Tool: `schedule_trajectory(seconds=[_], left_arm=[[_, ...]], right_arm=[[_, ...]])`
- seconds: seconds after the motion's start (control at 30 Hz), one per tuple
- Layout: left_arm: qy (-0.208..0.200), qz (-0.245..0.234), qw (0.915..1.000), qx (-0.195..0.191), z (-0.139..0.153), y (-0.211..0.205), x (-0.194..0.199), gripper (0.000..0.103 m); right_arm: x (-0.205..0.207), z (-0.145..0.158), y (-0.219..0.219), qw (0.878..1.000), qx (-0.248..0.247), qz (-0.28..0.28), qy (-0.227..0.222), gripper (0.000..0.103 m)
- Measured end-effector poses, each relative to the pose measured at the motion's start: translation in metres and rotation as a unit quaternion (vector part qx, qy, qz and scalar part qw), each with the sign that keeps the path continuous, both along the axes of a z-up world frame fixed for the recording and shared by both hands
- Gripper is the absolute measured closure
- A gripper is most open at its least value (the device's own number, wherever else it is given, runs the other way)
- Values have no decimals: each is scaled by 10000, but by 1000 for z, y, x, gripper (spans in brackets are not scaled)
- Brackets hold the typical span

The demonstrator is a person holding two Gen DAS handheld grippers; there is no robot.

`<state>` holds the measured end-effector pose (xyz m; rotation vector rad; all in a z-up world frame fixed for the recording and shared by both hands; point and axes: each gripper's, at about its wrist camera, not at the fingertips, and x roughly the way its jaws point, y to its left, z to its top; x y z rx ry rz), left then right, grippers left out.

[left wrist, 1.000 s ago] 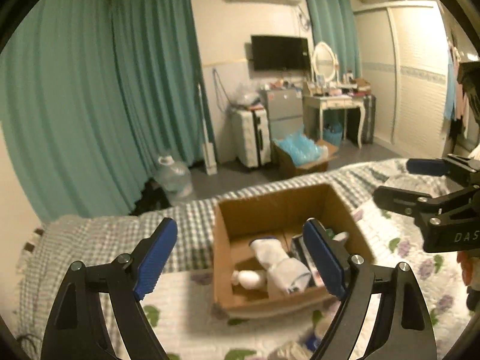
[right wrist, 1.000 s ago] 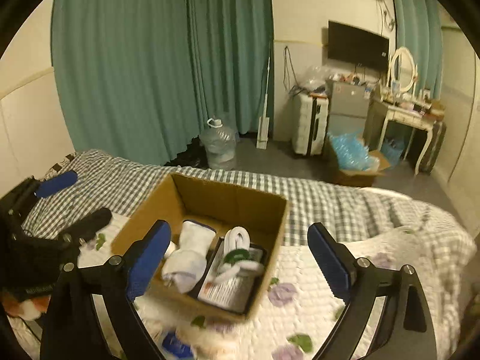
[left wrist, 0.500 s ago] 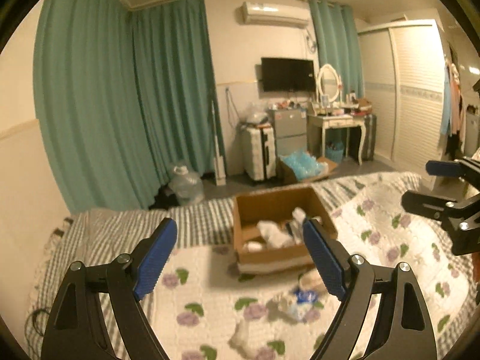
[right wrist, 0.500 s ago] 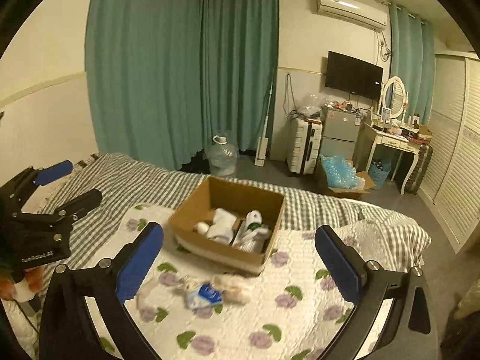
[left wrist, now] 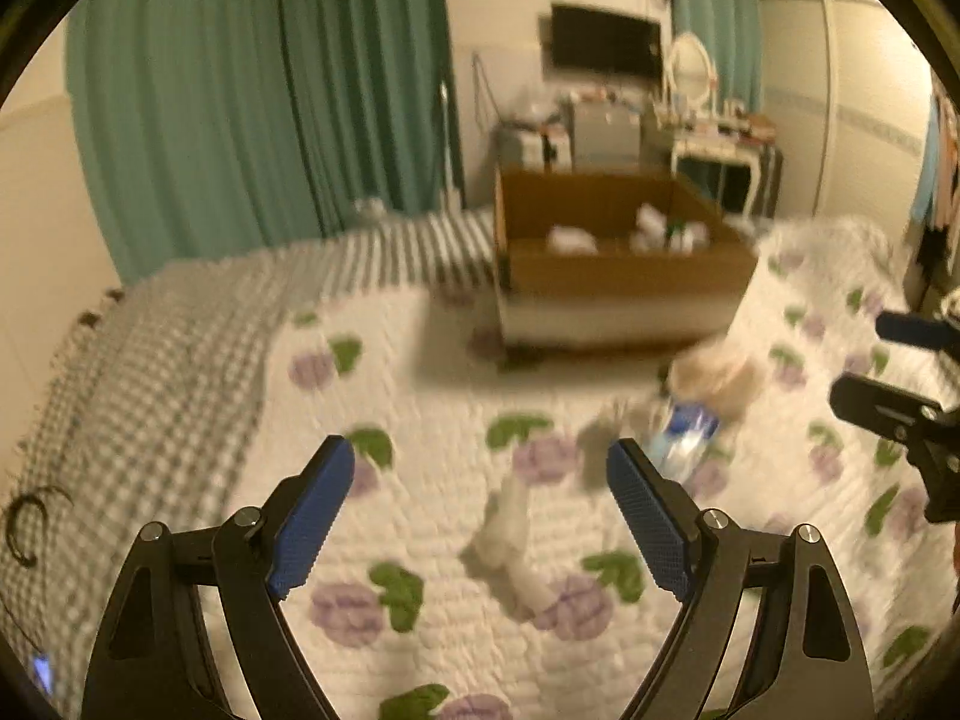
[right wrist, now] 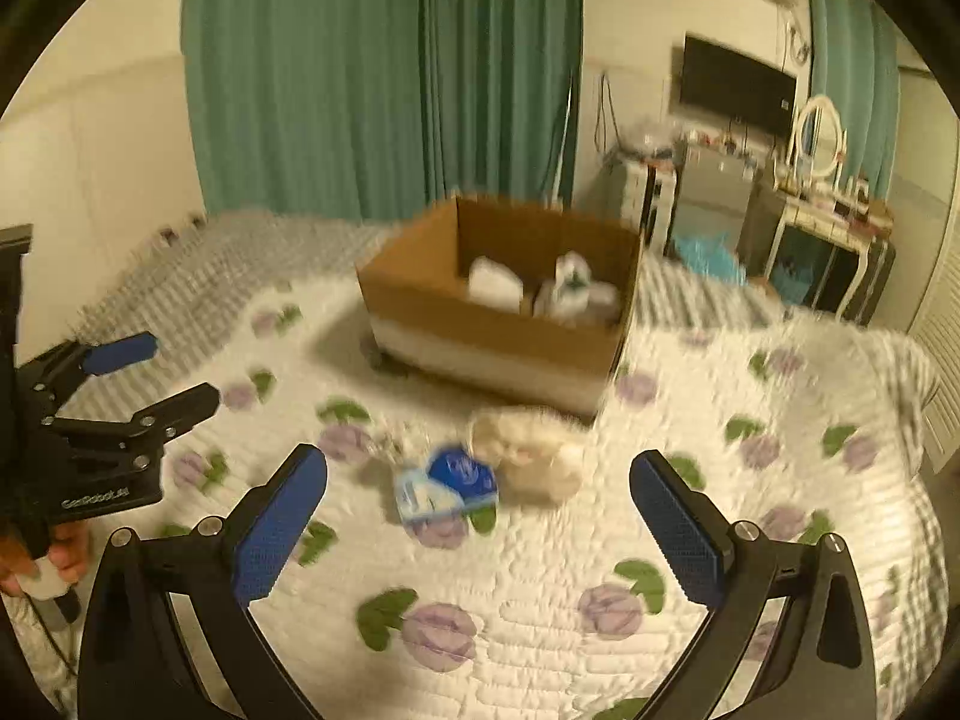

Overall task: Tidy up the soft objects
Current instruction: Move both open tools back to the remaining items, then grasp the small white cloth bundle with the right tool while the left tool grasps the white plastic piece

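Observation:
A brown cardboard box (left wrist: 618, 267) (right wrist: 456, 312) stands on the flowered quilt and holds several white soft items. In front of it lie a cream plush toy (right wrist: 528, 450) (left wrist: 714, 378), a blue and white packet (right wrist: 447, 483) (left wrist: 684, 435) and a white sock (left wrist: 510, 540). My left gripper (left wrist: 480, 516) is open and empty, low over the quilt, with the sock between its fingers' line. My right gripper (right wrist: 477, 528) is open and empty, just short of the packet and plush toy. Each gripper shows in the other's view: the left (right wrist: 144, 372), the right (left wrist: 888, 366).
A checked blanket (left wrist: 162, 384) covers the bed's left side. Green curtains (right wrist: 384, 78) hang behind. A dressing table (right wrist: 822, 228), a television (right wrist: 735, 84) and suitcases stand across the room. A dark hair tie (left wrist: 27, 525) lies at the far left.
Both grippers have pulled back from over the box and dropped low toward the quilt. The loose items in front of the box are now close. Both stay open.

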<state>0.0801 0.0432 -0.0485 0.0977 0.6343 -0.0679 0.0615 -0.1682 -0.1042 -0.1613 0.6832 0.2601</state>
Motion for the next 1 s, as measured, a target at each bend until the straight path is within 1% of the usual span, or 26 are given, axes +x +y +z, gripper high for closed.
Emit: schedule_trajectory(seconds=[0.07,0.13,0.27,0.33,0.37,0.4,0.43,0.47,0.5,0.53,0.57,0.63,0.67,0.73,0.77,0.8,0.83,0.87,0.9,1.0], left_arm=[[245,-66,9997,67,-26,-1,9,16],[425,-59,9990,107,-43,-2,17,16],[731,-113,9972,82,-77,0,29,18],[850,-127,9963,66,-89,1,33,19],[895,-146,9959,22,-92,2,34,22],[953,-183,9953,-37,-95,3,35,34],[1087,-220,9938,-108,-100,5,37,39],[1199,-209,9925,-124,-102,6,40,39],[1310,-194,9911,-111,-105,6,42,40],[1371,-196,9903,-96,-108,6,43,48],[1384,-229,9900,-112,-110,6,43,53],[1372,-295,9900,-140,-110,8,42,71],[1372,-309,9900,-133,-110,8,42,75],[1423,-370,9890,-154,-109,9,43,75],[1408,-409,9891,-161,-107,9,42,75],[1382,-438,9893,-151,-105,9,42,75],[1350,-464,9897,-127,-105,9,40,76],[1324,-487,9899,-123,-104,9,39,76],[1306,-520,9899,-150,-102,9,38,76],[1267,-581,9898,-310,-98,14,37,76]], right_arm=[[12,-19,3,9998,-106,17,148,1],[20,-35,7,9996,-141,83,235,1],[35,-58,14,9992,-120,163,338,1],[43,-66,19,9989,-151,209,386,1],[45,-69,21,9989,-168,222,385,1],[49,-72,24,9987,-161,271,395,1],[52,-74,28,9985,-144,321,425,2],[55,-76,31,9980,-128,400,478,6],[60,-80,36,9970,-141,519,555,14],[62,-83,40,9965,-179,564,589,17],[66,-87,45,9958,-249,615,634,20],[73,-96,55,9940,-333,746,728,23],[76,-99,59,9932,-361,798,769,26],[82,-105,67,9921,-409,862,813,32],[85,-107,71,9915,-446,896,826,39],[88,-110,74,9912,-509,910,819,51],[90,-112,78,9911,-622,893,772,58],[92,-114,80,9910,-682,869,754,71],[93,-115,81,9911,-701,848,749,72],[92,-113,78,9921,-542,860,735,75]])
